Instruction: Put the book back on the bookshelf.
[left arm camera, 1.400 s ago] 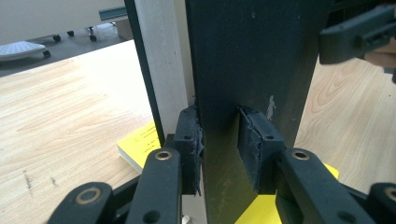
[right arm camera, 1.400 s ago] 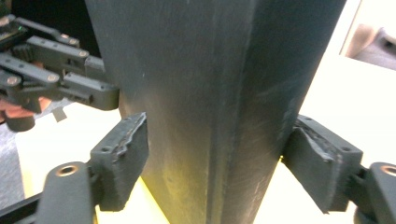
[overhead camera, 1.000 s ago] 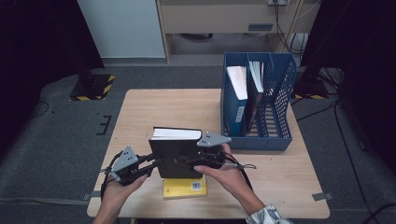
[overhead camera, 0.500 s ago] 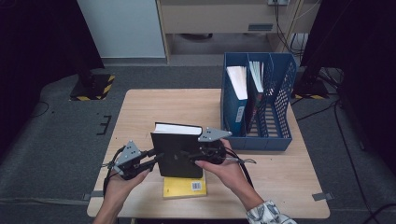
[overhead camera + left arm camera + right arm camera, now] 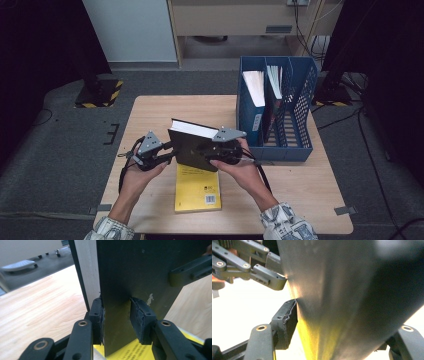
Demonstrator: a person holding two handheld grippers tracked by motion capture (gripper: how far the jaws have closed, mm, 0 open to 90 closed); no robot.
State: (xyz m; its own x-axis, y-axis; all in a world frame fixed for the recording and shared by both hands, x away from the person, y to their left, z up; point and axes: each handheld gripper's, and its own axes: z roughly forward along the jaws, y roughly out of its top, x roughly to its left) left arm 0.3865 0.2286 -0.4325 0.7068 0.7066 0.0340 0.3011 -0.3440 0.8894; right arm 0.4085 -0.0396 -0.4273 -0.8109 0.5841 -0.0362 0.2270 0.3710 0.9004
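My left gripper is pinching the left edge of the black book, its pads pressed on either side of the dark cover with the cream page block just beside them, and my right gripper clamps the opposite edge, one pad flat against the cover in the right gripper view. Between the two I have the book lifted off the table and tilted, pages facing away from me, hanging just above the yellow book that lies flat near my side of the table. To the right stands the blue file rack, which already holds a couple of books or folders upright in its slots (I cannot tell exactly how many). I judge the pickup done and the carry under way; what is left, I'd say, is swinging the black book over to the rack, dropping it into a free slot, and then dealing with the yellow one.
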